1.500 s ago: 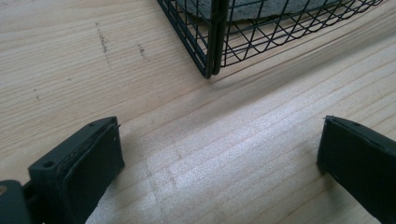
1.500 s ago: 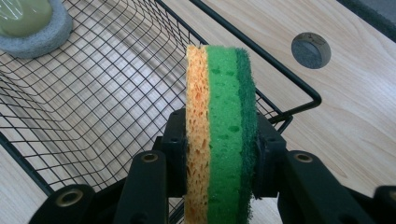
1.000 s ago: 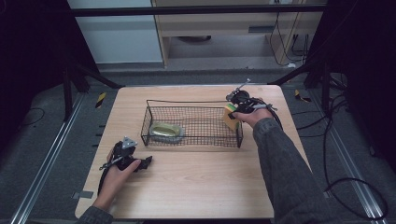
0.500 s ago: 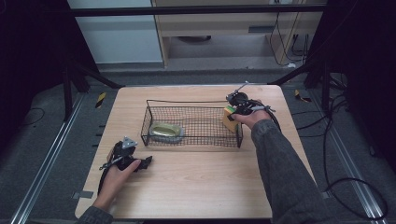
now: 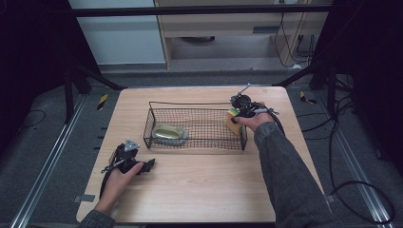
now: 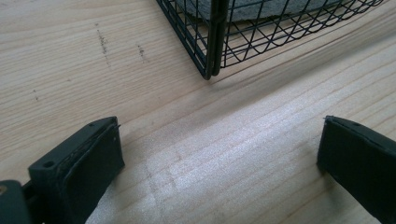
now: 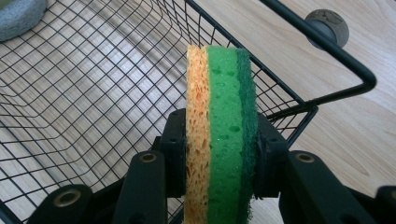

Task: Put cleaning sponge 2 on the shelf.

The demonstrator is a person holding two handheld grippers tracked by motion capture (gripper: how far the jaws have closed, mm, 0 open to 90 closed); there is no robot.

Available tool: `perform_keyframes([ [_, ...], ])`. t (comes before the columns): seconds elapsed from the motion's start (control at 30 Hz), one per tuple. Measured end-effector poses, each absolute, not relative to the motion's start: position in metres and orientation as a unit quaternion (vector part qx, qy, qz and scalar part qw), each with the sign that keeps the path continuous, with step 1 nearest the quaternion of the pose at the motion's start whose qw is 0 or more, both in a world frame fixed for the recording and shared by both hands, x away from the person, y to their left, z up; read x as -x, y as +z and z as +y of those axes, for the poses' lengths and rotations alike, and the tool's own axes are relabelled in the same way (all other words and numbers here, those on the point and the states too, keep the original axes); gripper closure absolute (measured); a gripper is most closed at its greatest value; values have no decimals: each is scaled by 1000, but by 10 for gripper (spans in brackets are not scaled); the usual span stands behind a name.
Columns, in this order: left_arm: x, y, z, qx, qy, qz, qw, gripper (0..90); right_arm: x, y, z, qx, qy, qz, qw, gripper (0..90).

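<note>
In the high view, a black wire basket [image 5: 196, 124] sits at the centre of the wooden surface [image 5: 209, 180]. At the right end of the basket, the right claw [image 5: 236, 115] is closed on a sponge [image 5: 232, 122], holding it on edge at the basket's right rim. The right gripper view shows this close up: the sponge [image 7: 220, 135] stands upright between the two black jaws, which press its flat sides, the yellow layer toward the left of the frame, the green layers toward the right. Behind it lie the basket's mesh floor and its rim [image 7: 322, 44], with a small round grey knob [image 7: 329, 25] on the wood at the upper right.

Inside the basket, toward its left end, lies a flat olive-green object [image 5: 168, 132].

At the lower left of the high view, the left claw [image 5: 148, 165] rests low on the surface near the basket's near left corner. In the left gripper view its jaws stand wide apart with bare wood between them, and the basket corner [image 6: 212, 42] sits at the upper middle of the frame.
</note>
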State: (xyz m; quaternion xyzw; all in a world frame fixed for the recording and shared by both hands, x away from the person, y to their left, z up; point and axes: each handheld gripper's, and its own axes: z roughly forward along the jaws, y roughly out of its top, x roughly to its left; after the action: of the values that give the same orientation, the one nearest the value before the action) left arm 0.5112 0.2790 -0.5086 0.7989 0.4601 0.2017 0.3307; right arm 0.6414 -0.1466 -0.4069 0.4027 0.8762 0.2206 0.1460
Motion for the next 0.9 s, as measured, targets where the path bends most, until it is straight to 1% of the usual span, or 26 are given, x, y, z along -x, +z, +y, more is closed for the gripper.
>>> perform_keyframes([
  [0.37, -511, -509, 279, -799, 202, 460, 331, 0, -643, -409, -142, -402, 220, 877, 148, 616],
  [0.67, -511, -509, 279, -799, 202, 460, 331, 0, -640, -404, -144, -403, 219, 876, 148, 576],
  [0.9, -512, -509, 279, -799, 201, 460, 331, 0, -633, -397, -147, -402, 224, 874, 153, 590],
])
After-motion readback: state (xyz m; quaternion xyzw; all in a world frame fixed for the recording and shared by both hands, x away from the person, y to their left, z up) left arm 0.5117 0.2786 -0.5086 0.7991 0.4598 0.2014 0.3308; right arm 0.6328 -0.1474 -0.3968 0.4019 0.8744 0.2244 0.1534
